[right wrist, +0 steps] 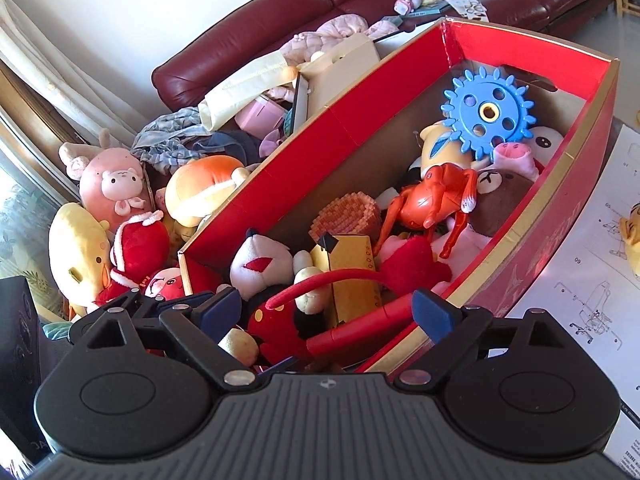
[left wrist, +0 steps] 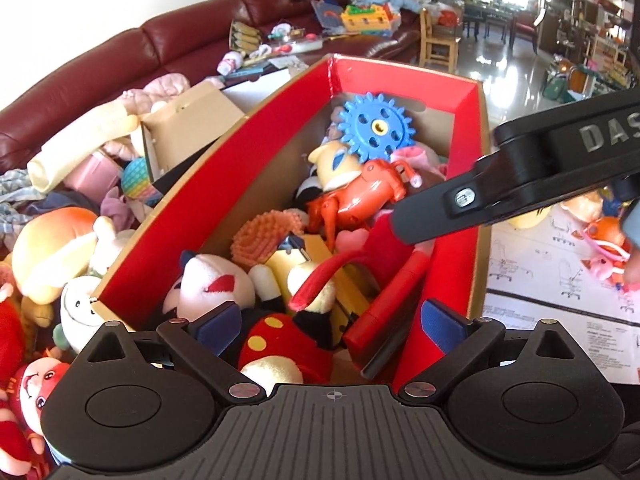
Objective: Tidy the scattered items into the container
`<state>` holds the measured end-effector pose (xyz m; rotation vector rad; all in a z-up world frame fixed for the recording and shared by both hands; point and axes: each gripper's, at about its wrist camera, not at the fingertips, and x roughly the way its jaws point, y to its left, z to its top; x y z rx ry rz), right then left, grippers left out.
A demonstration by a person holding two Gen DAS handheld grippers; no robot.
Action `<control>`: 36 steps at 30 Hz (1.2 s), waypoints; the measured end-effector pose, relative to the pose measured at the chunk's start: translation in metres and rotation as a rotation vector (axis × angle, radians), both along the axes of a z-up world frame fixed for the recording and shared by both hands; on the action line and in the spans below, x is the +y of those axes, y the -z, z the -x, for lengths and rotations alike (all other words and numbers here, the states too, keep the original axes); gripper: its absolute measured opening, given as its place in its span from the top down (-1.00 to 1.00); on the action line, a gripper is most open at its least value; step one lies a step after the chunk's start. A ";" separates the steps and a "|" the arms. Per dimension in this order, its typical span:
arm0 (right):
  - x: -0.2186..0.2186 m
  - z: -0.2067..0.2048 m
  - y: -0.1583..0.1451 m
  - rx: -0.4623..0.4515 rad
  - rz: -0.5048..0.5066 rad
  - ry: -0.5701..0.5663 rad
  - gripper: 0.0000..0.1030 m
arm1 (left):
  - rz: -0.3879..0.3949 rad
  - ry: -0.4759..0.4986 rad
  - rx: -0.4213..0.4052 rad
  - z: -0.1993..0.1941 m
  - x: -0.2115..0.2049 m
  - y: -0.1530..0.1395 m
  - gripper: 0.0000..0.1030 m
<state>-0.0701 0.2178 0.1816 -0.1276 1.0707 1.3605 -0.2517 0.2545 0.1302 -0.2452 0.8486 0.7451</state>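
Both sets of tongs hang over the near end of the red box (right wrist: 404, 92), spread wide and gripping nothing; the left tongs (left wrist: 332, 328) and the right tongs (right wrist: 328, 312) frame a mouse plush (right wrist: 276, 312); inside lie a blue gear (right wrist: 486, 112), an orange plastic horse (right wrist: 428, 200) and a yellow block (right wrist: 352, 268); more plush toys (right wrist: 120, 188) crowd beside the box's left wall, outside it.

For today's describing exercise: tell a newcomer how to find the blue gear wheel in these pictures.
Start at the long red box in front of the dark red sofa. At the box's far end, above a heap of plush toys, the blue gear wheel stands propped against the end wall. It is the only flat, toothed disc there, hard plastic with round holes and a yellow hub.
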 end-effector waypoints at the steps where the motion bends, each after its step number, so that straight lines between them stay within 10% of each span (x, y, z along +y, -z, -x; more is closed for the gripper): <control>1: -0.001 -0.001 0.000 -0.005 0.000 -0.003 -0.83 | 0.000 -0.003 0.005 0.001 0.001 0.001 -0.98; 23: -0.001 0.040 -0.002 -0.374 0.076 -0.305 -0.89 | 0.010 -0.050 0.022 0.019 0.030 -0.003 -0.98; 36: 0.011 0.062 0.009 -0.401 0.130 -0.430 -0.95 | 0.074 -0.072 0.029 0.017 0.059 -0.005 -0.97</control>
